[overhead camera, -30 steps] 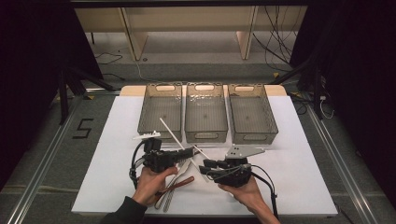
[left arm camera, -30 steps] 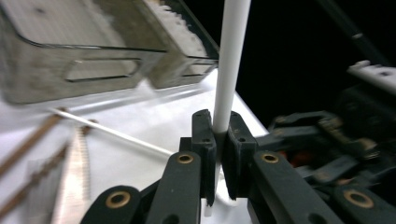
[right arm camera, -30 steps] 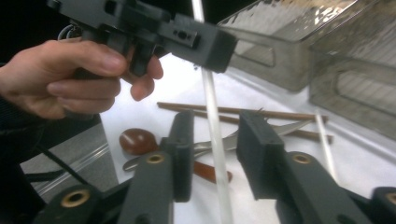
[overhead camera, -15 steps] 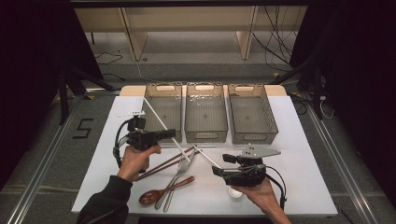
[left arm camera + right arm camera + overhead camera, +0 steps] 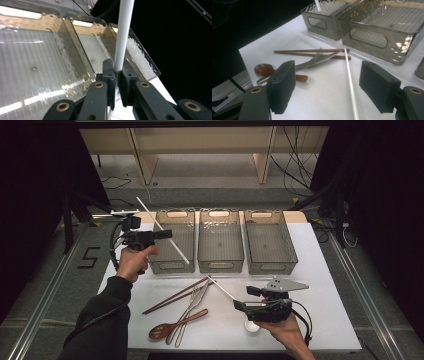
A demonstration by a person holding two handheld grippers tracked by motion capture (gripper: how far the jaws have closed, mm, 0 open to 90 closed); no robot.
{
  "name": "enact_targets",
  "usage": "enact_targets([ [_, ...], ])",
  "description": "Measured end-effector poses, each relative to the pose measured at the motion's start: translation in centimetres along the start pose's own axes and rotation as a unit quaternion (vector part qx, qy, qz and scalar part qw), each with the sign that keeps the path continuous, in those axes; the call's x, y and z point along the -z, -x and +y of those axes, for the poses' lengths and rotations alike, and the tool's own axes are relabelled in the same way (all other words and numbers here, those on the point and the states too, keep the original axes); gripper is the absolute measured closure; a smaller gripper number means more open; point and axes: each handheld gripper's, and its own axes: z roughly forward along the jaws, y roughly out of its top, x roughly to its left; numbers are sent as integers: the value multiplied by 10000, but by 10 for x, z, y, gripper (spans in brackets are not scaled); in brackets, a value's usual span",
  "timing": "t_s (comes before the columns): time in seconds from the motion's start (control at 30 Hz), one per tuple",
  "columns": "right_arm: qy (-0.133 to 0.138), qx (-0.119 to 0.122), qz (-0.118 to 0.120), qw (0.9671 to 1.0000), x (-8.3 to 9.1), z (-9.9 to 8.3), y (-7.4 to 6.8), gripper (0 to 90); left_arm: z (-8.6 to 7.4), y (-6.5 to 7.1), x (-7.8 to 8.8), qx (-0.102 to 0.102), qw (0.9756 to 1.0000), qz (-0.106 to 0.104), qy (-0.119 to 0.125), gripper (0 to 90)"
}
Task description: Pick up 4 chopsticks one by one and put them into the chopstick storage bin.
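While raised, left tool (image 5: 167, 234) clamps white stick (image 5: 162, 229) | right tool (image 5: 239, 305) low, apart

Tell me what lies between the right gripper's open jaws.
In the right gripper view, a white chopstick lies on the white table between the right gripper's open jaws, touched by neither pad.
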Motion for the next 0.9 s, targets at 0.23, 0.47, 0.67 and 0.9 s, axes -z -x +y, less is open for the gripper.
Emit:
enact_targets([
  [0.23, -9, -44, -10, 10000, 0, -1, 1, 275, 15, -9, -15, 78, 9997, 243, -52, 837],
  [0.47, 29, -16, 7, 10000, 2, -2, 0, 257, 19, -21, -37, 240, 9981, 514, -255, 837],
  [0.67, -11, -19, 6, 10000, 2, -3, 1, 257, 17, -26, -51, 316, 9969, 607, -393, 836],
  [0.9, -24, -10, -3, 10000, 2, -4, 1, 257, 10, -30, -62, 356, 9954, 652, -604, 834],
])
